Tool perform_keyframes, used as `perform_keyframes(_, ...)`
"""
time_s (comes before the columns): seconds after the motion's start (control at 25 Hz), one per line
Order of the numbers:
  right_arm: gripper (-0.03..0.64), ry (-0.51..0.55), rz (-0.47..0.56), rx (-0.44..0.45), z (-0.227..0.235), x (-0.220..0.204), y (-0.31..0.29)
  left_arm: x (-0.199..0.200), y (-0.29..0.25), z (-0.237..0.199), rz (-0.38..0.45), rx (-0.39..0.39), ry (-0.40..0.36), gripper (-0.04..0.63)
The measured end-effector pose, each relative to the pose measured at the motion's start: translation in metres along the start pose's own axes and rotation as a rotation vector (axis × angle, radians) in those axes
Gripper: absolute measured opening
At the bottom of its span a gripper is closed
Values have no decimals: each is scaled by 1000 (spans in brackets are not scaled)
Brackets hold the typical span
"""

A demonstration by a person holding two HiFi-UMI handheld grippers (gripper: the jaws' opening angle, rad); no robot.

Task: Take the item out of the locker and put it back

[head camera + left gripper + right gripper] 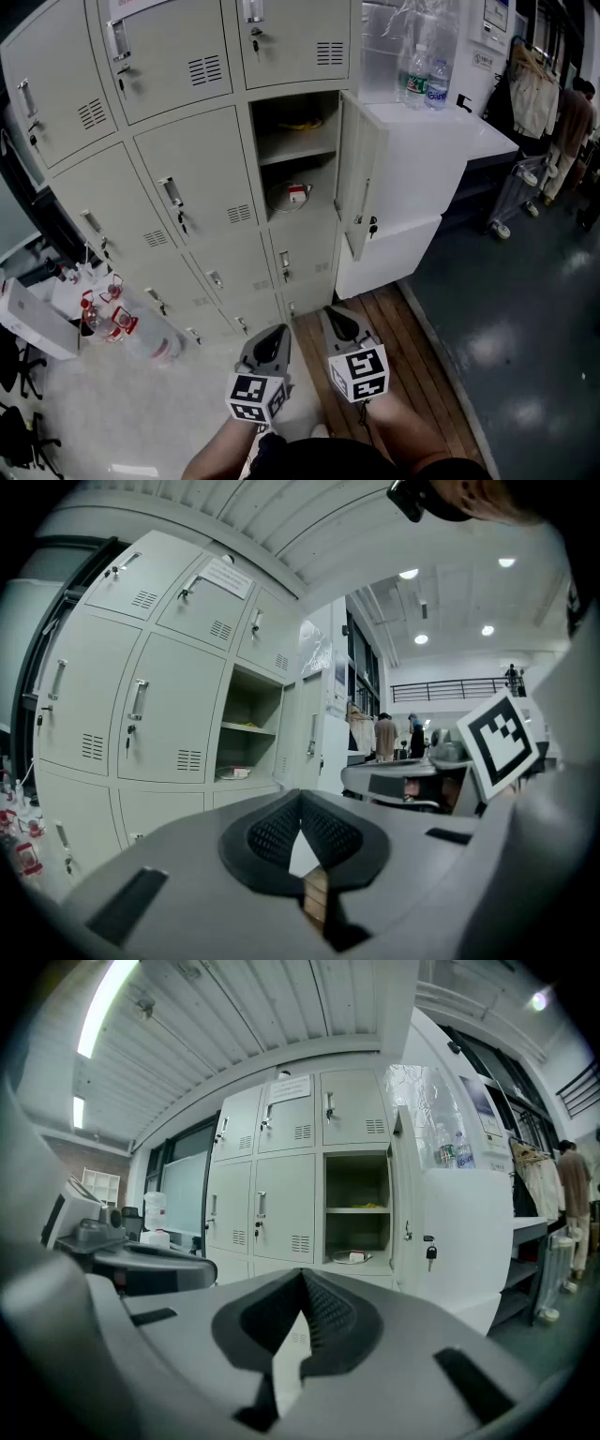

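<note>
A grey locker bank fills the head view, with one compartment (pixel 298 155) standing open and its door (pixel 360 178) swung right. On its lower shelf lies a round whitish dish with a small red-and-white item (pixel 292 195); a yellow thing (pixel 302 123) lies on the upper shelf. The dish also shows in the left gripper view (pixel 234 772) and the right gripper view (pixel 353 1257). My left gripper (pixel 277 331) and right gripper (pixel 335 315) hang side by side, low and well short of the lockers. Both are shut and hold nothing.
A white cabinet (pixel 441 141) right of the open door carries water bottles (pixel 427 80). A key hangs in the door (pixel 373 226). Bottles with red tags (pixel 108 314) and a white box stand at the left. Wooden boards (pixel 412 375) lie underfoot. People stand at the far right (pixel 572 122).
</note>
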State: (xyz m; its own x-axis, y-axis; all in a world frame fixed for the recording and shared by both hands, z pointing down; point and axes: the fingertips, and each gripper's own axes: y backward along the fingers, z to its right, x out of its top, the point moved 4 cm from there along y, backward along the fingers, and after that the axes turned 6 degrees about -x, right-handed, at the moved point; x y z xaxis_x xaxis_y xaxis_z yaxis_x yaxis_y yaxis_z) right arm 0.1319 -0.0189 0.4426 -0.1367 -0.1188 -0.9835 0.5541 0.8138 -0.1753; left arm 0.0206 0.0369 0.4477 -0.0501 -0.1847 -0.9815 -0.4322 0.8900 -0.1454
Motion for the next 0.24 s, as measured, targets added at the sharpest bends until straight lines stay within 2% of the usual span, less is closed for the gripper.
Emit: perform_keyframes(0.24, 0, 4, 5, 4, 6, 3, -1, 1, -5, 2, -1, 2, 1, 5)
